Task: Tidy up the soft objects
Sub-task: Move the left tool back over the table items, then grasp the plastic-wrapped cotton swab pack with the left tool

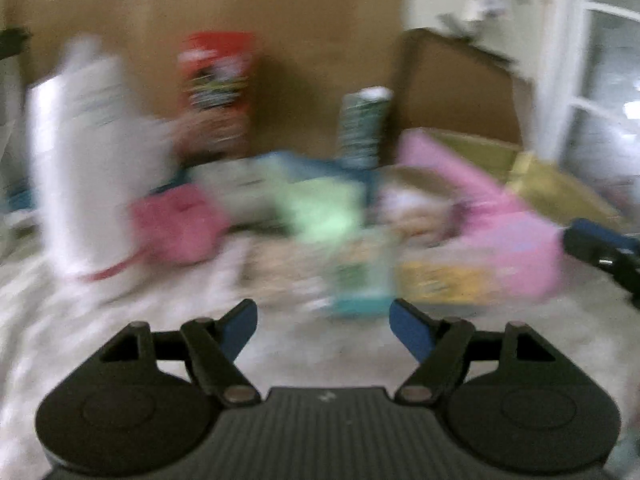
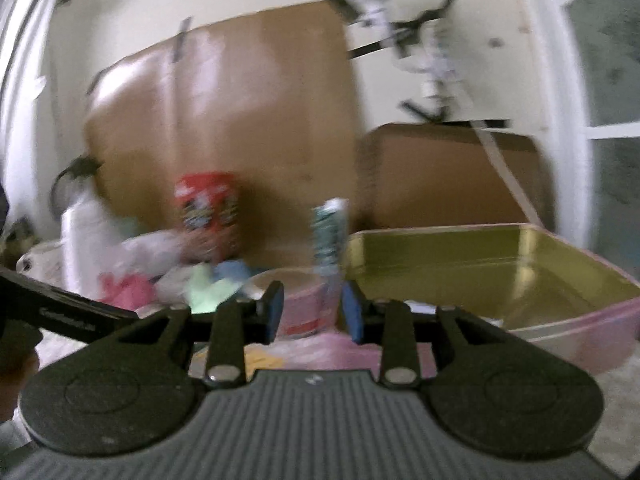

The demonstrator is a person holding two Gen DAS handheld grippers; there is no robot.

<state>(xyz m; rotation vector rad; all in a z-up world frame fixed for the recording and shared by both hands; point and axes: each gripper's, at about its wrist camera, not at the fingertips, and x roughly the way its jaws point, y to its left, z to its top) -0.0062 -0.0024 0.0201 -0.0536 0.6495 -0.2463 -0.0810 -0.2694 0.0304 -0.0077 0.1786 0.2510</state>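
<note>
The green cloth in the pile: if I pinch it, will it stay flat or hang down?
The green cloth looks soft and crumpled, so it would probably droop. It seems thin, so likely light. It lies among other items in the pile, so a pull might drag a neighbour. Blur makes this uncertain.

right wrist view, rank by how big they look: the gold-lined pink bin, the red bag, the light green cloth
1. gold-lined pink bin, clearly largest, though also nearest the camera
2. red bag
3. light green cloth, partly hidden by the right gripper, so its true size is unsure
</note>
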